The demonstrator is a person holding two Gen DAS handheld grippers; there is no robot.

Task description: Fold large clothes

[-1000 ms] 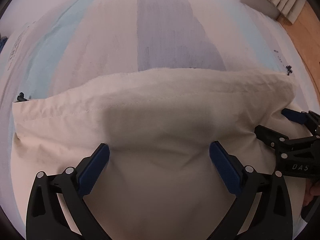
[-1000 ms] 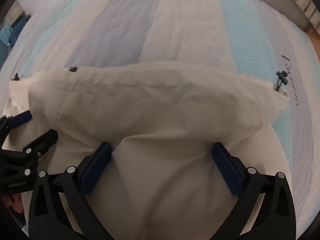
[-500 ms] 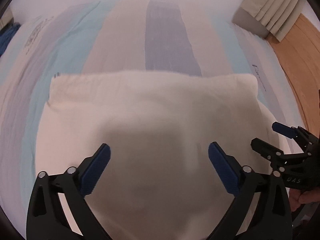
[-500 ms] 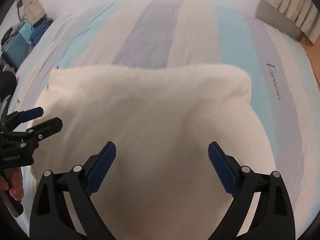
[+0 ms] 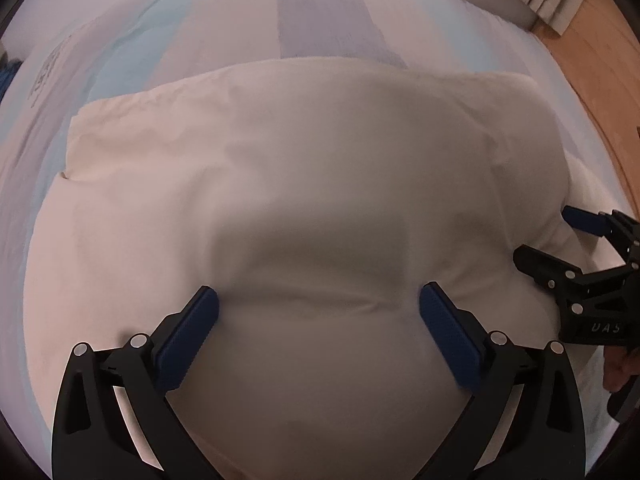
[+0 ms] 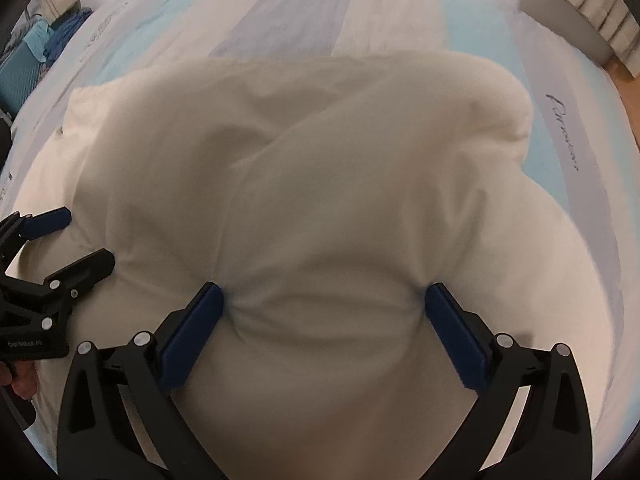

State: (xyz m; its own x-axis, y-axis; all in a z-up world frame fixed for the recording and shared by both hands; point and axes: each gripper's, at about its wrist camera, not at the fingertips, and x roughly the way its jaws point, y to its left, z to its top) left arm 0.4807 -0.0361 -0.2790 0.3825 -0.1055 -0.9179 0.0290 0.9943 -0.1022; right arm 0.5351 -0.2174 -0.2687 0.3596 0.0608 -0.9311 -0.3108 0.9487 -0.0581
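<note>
Striped bed [image 5: 320, 24] under cream garment [image 5: 320, 152]. My left hand-held gripper [image 5: 319, 312] and right hand-held gripper [image 6: 323, 312] spread wide, fabric bunched between pads, grip unclear. I'd draw both together, keep edge level, avoid twisting.

Both grippers share one build: the left gripper [image 5: 318, 306] and right gripper [image 6: 322, 304] have matte black, triangular cut-out arms with round silver screw heads at the pivots and ribbed dark-blue pads [image 6: 192, 336] on the finger faces. White lettering marks the black bodies, too small to read. Fingertips [image 5: 618, 372] show at one handle.
</note>
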